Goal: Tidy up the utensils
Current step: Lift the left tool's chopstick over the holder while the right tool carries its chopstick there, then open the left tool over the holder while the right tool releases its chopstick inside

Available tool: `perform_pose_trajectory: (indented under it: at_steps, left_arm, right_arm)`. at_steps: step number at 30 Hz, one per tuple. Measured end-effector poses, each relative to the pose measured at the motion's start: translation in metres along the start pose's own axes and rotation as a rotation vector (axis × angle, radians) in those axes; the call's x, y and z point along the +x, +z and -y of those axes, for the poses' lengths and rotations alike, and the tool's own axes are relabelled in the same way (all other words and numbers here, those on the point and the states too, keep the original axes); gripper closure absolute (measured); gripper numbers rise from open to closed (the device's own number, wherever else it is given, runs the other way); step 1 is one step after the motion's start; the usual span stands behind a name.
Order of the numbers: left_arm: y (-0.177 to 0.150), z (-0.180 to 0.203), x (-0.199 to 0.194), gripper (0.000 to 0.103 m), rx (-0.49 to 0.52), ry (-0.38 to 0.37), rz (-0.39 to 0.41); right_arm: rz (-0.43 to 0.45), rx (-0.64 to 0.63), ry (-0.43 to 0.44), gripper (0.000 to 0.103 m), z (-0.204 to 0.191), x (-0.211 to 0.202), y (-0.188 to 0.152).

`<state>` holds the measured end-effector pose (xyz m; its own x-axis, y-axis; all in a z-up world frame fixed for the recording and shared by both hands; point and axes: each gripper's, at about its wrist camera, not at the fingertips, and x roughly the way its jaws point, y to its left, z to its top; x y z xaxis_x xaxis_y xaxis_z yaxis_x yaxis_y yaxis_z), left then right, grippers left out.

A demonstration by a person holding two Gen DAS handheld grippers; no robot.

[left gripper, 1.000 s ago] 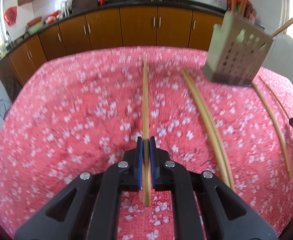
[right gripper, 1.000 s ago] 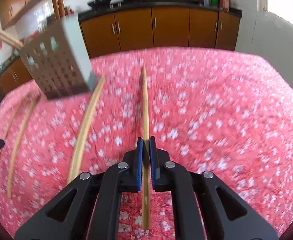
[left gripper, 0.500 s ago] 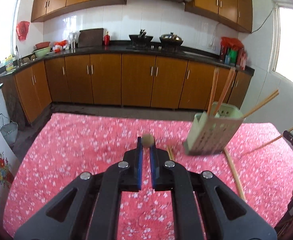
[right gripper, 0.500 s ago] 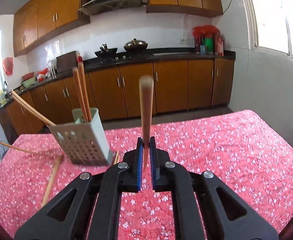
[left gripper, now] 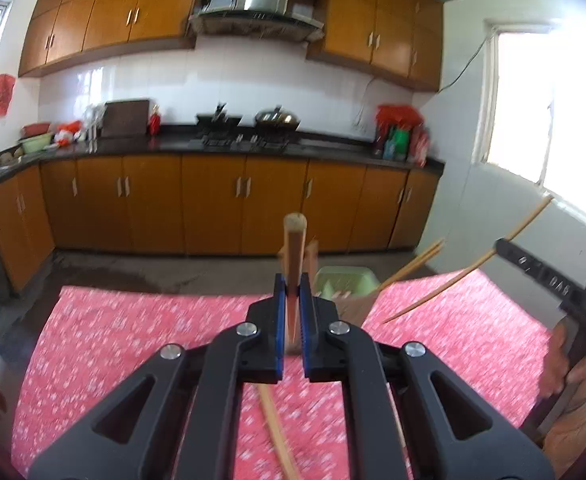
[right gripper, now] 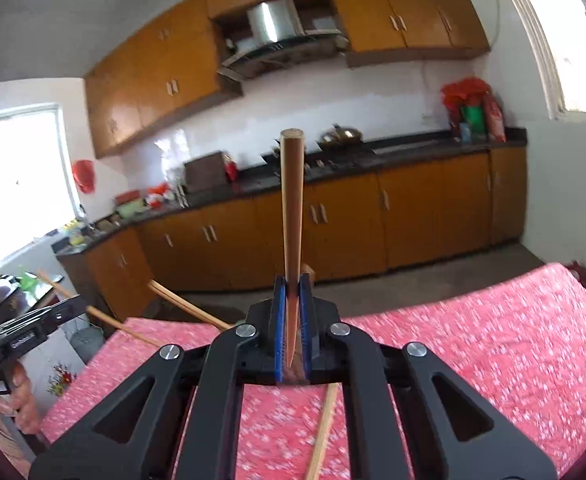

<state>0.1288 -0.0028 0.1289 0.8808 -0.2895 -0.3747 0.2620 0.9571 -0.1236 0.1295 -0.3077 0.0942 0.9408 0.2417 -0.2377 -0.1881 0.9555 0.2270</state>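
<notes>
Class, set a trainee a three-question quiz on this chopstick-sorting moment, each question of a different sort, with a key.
1. True or false: the left gripper is shut on a chopstick.
2. The right gripper holds its chopstick: A flat on the cloth, B raised and pointing up, C inside the holder.
3. Fill in: loose chopsticks lie on the red floral ____.

Key: 1 true; 2 B; 3 tablecloth. The green holder sits behind the left gripper.
</notes>
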Motion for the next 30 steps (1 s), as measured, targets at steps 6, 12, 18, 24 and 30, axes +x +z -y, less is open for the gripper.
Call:
perform_pose_trajectory:
  at_steps: [6,12,18,24,30]
  left_arm:
    - [0.033,0.024,0.003,0.095,-0.019,-0.023,0.101]
    - [0.048,0.03,0.033,0.095,-0.049,0.028,0.143]
    - [0.034,0.03,0.082,0.095,-0.043,0.033,0.064]
    - [0.021,0.021,0.101,0.091,-0.075,0.022,0.015]
    - [0.027,0.01,0.087,0.076,-0.097,0.031,0.051]
  right_arm:
    - [0.066,-0.056,0.0,0.096,-0.025,0.014,0.02]
    - [0.04,-0.058,-0.033,0.096,-0.025,0.053,0.023]
    - [-0.058,-0.066,-0.074,0.095,-0.019,0.094,0.004]
    - [-0.076,-0.059,-0.092,0.094,-0.015,0.1,-0.002]
    - [-0.031,-0.052,-0.105,0.08,-0.014,0.085,0.009]
